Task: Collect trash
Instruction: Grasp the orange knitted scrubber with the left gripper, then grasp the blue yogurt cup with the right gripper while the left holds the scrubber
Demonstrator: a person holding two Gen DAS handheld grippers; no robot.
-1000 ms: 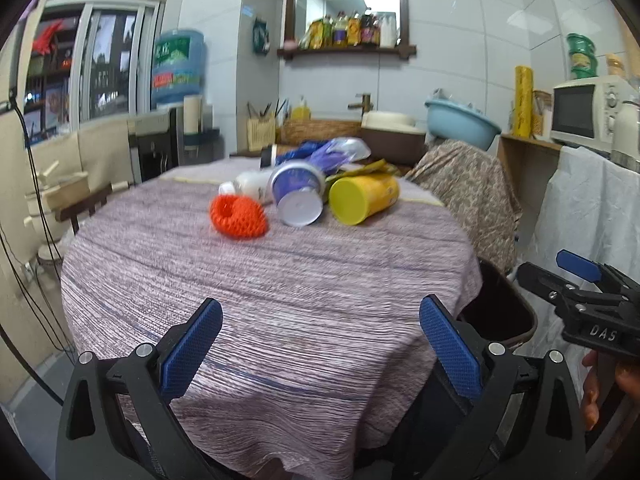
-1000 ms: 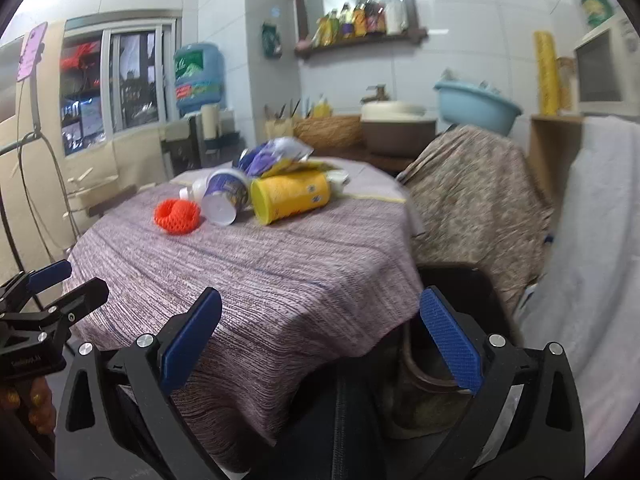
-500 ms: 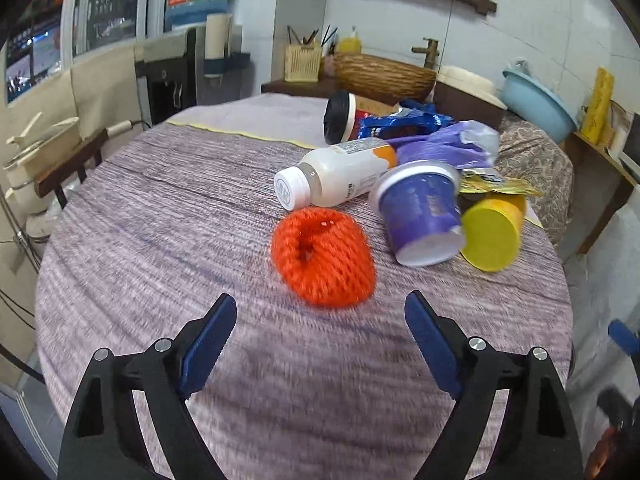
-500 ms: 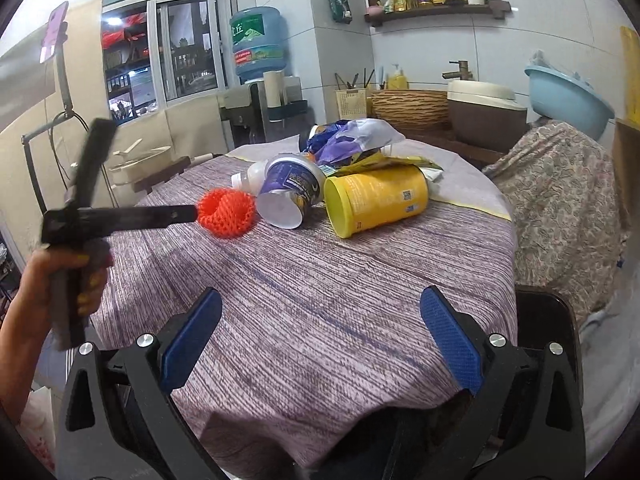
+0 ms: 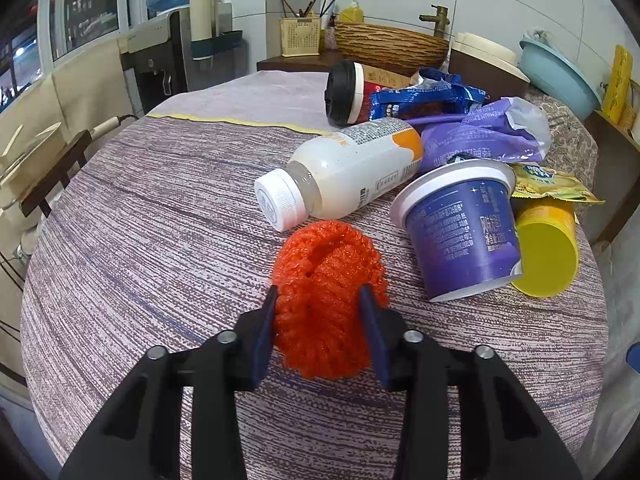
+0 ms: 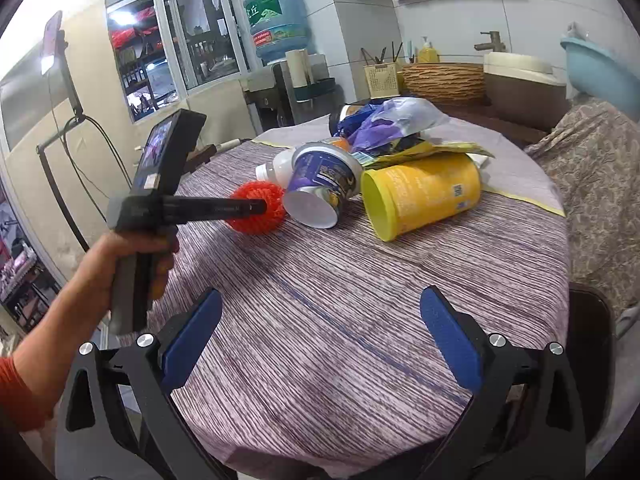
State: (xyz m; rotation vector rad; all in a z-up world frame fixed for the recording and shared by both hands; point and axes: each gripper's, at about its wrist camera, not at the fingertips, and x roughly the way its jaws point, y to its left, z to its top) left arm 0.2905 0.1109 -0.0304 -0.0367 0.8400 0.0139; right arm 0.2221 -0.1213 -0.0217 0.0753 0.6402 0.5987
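An orange foam net (image 5: 328, 252) lies on the round table's striped cloth (image 5: 140, 240). My left gripper (image 5: 318, 296) has its jaws closing on it, with both blue pads pressing its sides. The right wrist view shows the same grip, with the left gripper (image 6: 256, 208) on the net (image 6: 260, 226). Just behind it lie a white bottle (image 5: 344, 168), a purple tub (image 5: 460, 232) and a yellow canister (image 5: 548, 256). My right gripper (image 6: 320, 294) hovers open over the near table edge with nothing between its fingers.
Further back lie a coffee cup (image 5: 346, 92), a blue wrapper (image 5: 424, 96), a purple bag (image 5: 480, 132) and a yellow sachet (image 5: 552, 184). A cloth-draped chair (image 6: 592, 184) and a dark bin (image 6: 588, 320) stand right of the table. A hand (image 6: 120, 256) holds the left gripper.
My left gripper moved forward across the table to the orange net and its jaws closed in from wide open onto the net's sides. The right gripper came closer to the table.
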